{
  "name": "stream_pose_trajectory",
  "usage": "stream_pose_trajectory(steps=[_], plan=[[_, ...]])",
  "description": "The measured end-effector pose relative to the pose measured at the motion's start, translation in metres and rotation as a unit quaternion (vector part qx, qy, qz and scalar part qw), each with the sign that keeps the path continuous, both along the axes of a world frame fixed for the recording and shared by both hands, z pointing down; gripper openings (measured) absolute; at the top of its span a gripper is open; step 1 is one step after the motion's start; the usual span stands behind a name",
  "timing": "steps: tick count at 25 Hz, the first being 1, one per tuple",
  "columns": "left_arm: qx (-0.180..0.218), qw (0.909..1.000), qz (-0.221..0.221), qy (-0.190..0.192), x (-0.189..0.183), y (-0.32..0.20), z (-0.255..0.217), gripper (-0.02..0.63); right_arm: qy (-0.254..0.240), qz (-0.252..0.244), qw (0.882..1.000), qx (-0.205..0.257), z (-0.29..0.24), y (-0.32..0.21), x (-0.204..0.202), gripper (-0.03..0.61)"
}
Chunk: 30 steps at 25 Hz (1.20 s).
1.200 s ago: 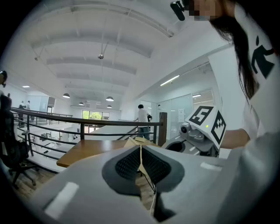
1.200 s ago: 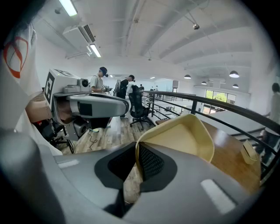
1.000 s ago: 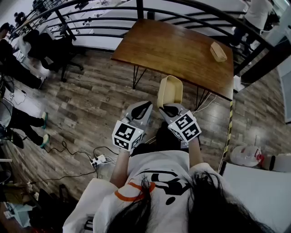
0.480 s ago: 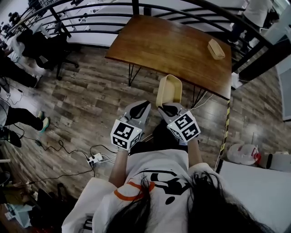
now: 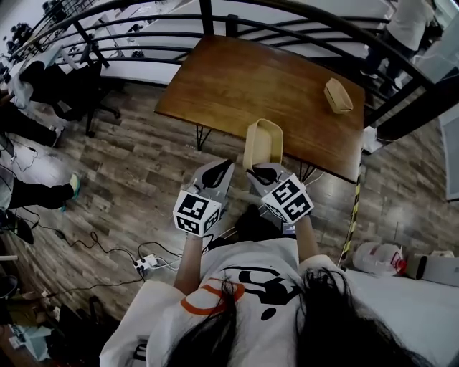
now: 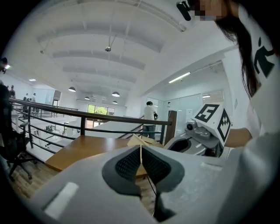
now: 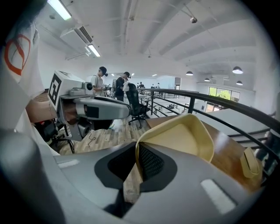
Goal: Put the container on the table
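Observation:
A cream container (image 5: 262,143) is held tilted in the air, over the near edge of the brown wooden table (image 5: 244,79). My right gripper (image 5: 264,172) is shut on its near rim; the rim sits between the black pads in the right gripper view, where the right gripper (image 7: 136,164) and the container (image 7: 183,138) fill the middle. Just left of it, my left gripper (image 5: 219,172) is shut and holds nothing. In the left gripper view the left gripper (image 6: 141,164) points at the table, with the container (image 6: 139,141) edge-on beyond it. A second, similar container (image 5: 338,95) lies at the table's far right.
A black metal railing (image 5: 301,11) runs behind the table. An office chair (image 5: 79,79) stands at the left, and a power strip with cables (image 5: 143,264) lies on the wooden floor. Striped tape (image 5: 353,215) marks the floor at the right. People (image 7: 101,81) stand farther off.
The person has moved toward the table. Both grippers and the held container have advanced, and the container now overlaps the table's near edge.

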State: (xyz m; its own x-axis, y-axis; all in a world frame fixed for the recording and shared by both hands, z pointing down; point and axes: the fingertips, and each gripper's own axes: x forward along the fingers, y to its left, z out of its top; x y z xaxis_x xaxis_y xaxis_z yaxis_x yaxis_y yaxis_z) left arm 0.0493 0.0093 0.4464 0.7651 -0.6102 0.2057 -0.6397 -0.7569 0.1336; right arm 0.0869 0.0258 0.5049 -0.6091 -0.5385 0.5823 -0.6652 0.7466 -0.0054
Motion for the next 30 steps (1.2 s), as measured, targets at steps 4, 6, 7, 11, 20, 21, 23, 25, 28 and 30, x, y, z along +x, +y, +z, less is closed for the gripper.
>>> stream_pose_trajectory(steps=[4, 6, 7, 11, 20, 21, 23, 25, 28, 30], plan=[[0.002, 0.9999, -0.015, -0.002, 0.030, -0.038, -0.006, 0.002, 0.004, -0.020, 1.000, -0.002, -0.004, -0.036, 0.030, 0.041], [0.001, 0.9997, -0.023, -0.005, 0.042, -0.053, -0.007, 0.002, 0.003, -0.032, 0.999, -0.003, -0.004, -0.052, 0.041, 0.041], [0.000, 0.9996, -0.026, -0.007, 0.048, -0.059, -0.006, 0.002, 0.003, -0.036, 0.999, -0.003, -0.004, -0.059, 0.046, 0.041], [-0.004, 0.9990, -0.042, -0.014, 0.062, -0.077, -0.001, 0.002, 0.005, -0.056, 0.998, -0.003, 0.001, -0.080, 0.059, 0.041], [-0.006, 0.9980, -0.047, -0.042, 0.080, -0.105, 0.004, 0.002, -0.011, -0.076, 0.997, -0.006, 0.010, -0.113, 0.069, 0.041], [-0.007, 0.9979, -0.048, -0.043, 0.080, -0.107, 0.005, 0.002, -0.012, -0.078, 0.997, -0.007, 0.011, -0.116, 0.068, 0.041], [-0.009, 0.9978, -0.049, -0.045, 0.079, -0.112, 0.005, 0.002, -0.012, -0.081, 0.997, -0.009, 0.012, -0.119, 0.066, 0.041], [-0.010, 0.9978, -0.048, -0.045, 0.079, -0.118, 0.006, 0.002, -0.013, -0.083, 0.996, -0.010, 0.013, -0.123, 0.065, 0.041], [-0.012, 0.9981, -0.042, -0.043, 0.079, -0.130, 0.009, 0.002, -0.011, -0.081, 0.997, -0.012, 0.015, -0.133, 0.064, 0.041], [-0.014, 0.9984, -0.037, -0.041, 0.078, -0.137, 0.010, 0.002, -0.009, -0.077, 0.997, -0.013, 0.016, -0.141, 0.062, 0.041]])
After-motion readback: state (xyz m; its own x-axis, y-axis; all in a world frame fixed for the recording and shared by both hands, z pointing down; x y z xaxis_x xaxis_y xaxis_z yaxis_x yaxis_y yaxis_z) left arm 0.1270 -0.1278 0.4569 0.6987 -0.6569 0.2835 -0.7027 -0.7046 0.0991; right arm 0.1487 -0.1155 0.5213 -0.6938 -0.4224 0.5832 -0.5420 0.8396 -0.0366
